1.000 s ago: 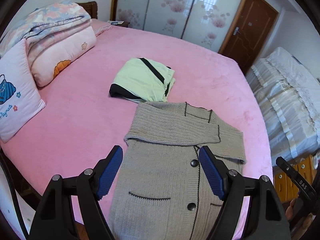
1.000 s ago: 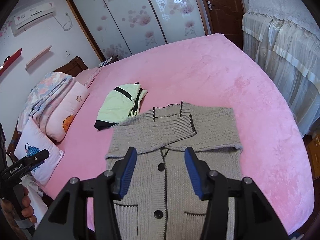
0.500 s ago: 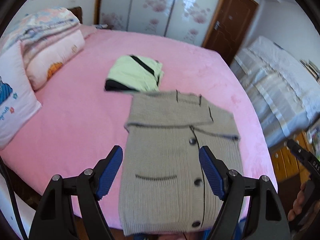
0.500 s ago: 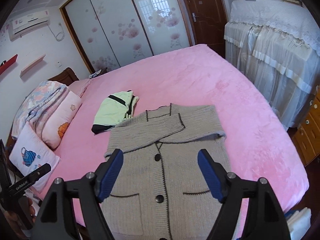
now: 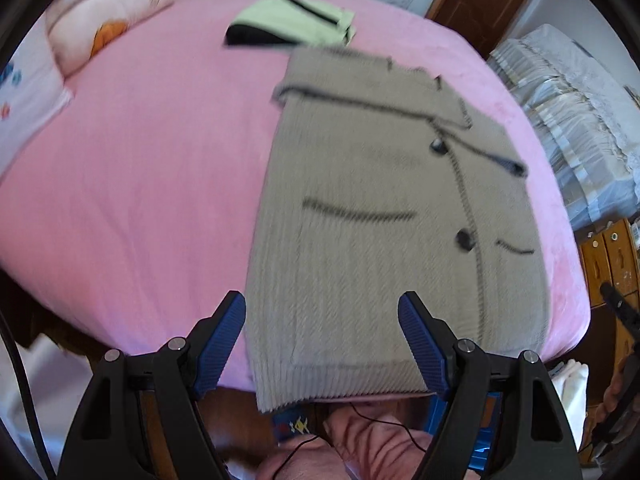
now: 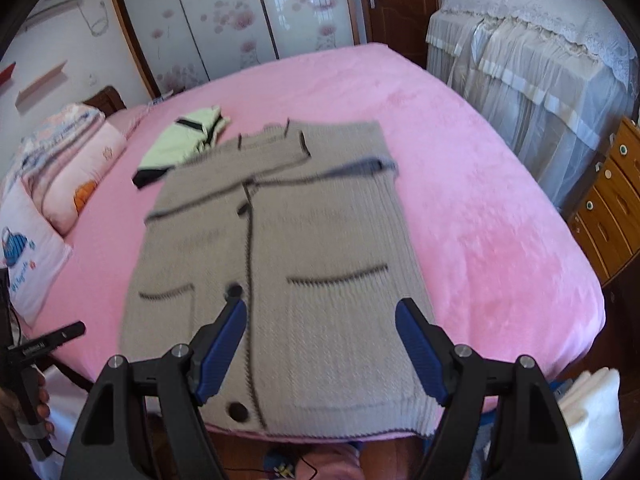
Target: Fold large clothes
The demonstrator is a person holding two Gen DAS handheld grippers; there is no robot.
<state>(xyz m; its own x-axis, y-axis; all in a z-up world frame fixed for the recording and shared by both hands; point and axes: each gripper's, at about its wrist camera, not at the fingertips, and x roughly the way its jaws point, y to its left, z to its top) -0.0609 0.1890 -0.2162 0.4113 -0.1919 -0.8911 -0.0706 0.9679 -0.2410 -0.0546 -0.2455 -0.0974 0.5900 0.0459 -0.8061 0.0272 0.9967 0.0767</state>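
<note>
Both claws (image 5: pixel 322 340) (image 6: pixel 320 340) lower now, wide, empty, over cardigan (image 5: pixel 380 240)

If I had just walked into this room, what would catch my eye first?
Probably the grey knitted cardigan spread flat on the bright pink bed, its hem at the near edge. Just beyond its collar lies a folded pale green garment.

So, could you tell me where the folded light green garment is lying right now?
The light green garment lies on the pink bed, just beyond the grey cardigan's far-left corner in the right wrist view, between it and the pillows.
</note>
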